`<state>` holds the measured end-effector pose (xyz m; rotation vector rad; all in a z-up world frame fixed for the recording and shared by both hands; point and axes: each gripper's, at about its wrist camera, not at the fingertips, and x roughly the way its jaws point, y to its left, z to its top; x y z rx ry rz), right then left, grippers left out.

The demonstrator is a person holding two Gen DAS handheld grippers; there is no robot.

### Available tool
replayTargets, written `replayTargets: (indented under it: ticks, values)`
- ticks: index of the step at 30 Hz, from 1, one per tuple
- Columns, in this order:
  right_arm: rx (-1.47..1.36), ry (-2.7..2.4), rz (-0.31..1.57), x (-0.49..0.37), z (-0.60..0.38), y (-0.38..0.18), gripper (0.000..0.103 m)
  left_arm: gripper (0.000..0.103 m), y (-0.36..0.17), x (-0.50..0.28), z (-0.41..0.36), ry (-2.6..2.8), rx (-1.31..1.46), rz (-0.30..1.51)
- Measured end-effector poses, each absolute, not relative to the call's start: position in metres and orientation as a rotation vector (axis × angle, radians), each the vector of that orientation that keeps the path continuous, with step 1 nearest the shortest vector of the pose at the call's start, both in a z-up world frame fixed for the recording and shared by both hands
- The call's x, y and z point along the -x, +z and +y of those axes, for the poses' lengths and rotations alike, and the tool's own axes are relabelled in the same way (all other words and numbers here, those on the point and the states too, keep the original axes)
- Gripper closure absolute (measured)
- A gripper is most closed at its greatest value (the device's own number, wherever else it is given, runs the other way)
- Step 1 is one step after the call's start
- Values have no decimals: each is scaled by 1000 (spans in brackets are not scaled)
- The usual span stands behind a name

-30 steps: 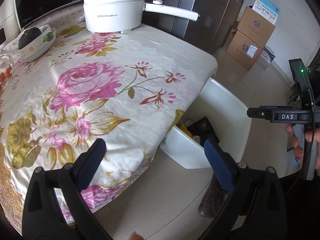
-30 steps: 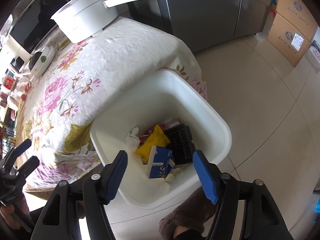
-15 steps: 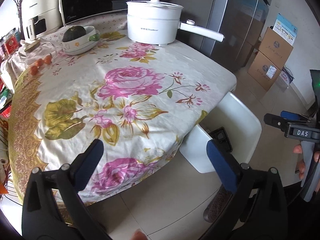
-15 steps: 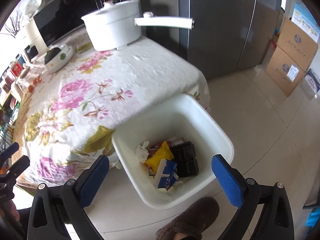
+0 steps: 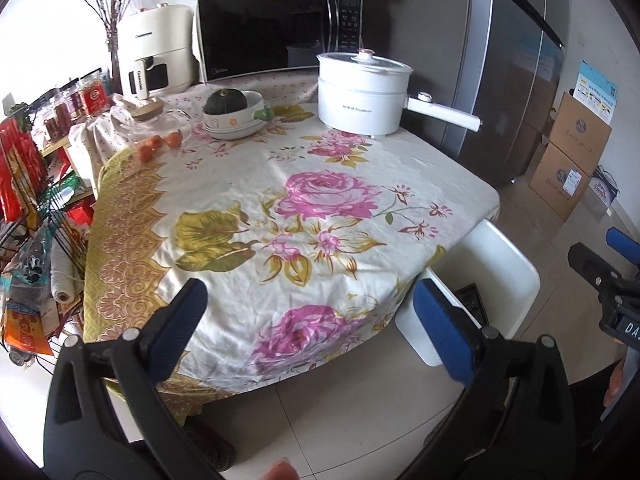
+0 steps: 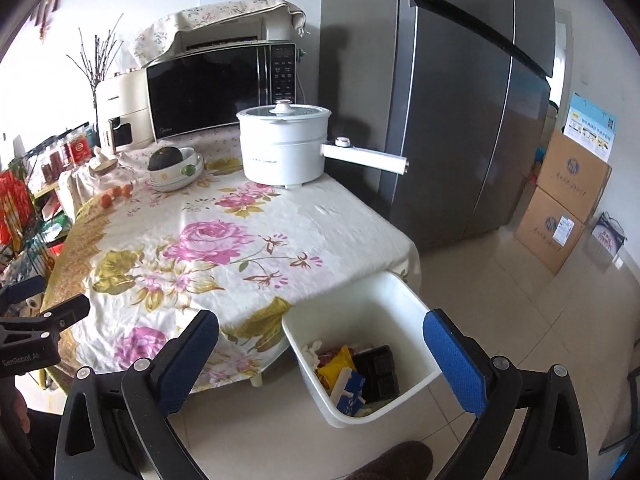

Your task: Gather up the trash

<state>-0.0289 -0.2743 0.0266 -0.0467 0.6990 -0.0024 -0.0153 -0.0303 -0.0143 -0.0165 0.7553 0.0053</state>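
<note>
A white trash bin (image 6: pixel 416 316) stands on the floor at the table's near right corner. It holds a yellow wrapper (image 6: pixel 338 368), a blue-and-white carton (image 6: pixel 350 390), a black tray (image 6: pixel 378 372) and a crumpled tissue (image 6: pixel 312 350). My right gripper (image 6: pixel 320 364) is open and empty, held above and in front of the bin. My left gripper (image 5: pixel 316 324) is open and empty, held over the table's front edge. The bin also shows in the left wrist view (image 5: pixel 516 264), partly under the tablecloth.
The table with a floral cloth (image 5: pixel 320 200) carries a white pot with a long handle (image 5: pixel 360 96), a bowl with a dark squash (image 5: pixel 232 116) and small tomatoes (image 5: pixel 160 144). A microwave (image 5: pixel 276 32), a grey fridge (image 6: pixel 460 120), cardboard boxes (image 6: pixel 568 200) and a wire rack (image 5: pixel 28 220) surround it.
Both grippers have drawn back and up from the bin and table, so more of the room shows. The right gripper's jaws have opened wider. The bin's contents have not moved.
</note>
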Motion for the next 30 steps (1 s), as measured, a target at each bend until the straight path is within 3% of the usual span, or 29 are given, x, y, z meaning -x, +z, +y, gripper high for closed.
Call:
replayTargets:
  ticks: [9, 30]
  values:
    - [72, 20, 630, 31, -255, 35, 0, 1, -9, 21, -20, 84, 35, 663]
    - [52, 25, 590, 36, -252, 40, 0, 1, -10, 31, -20, 77, 26, 645]
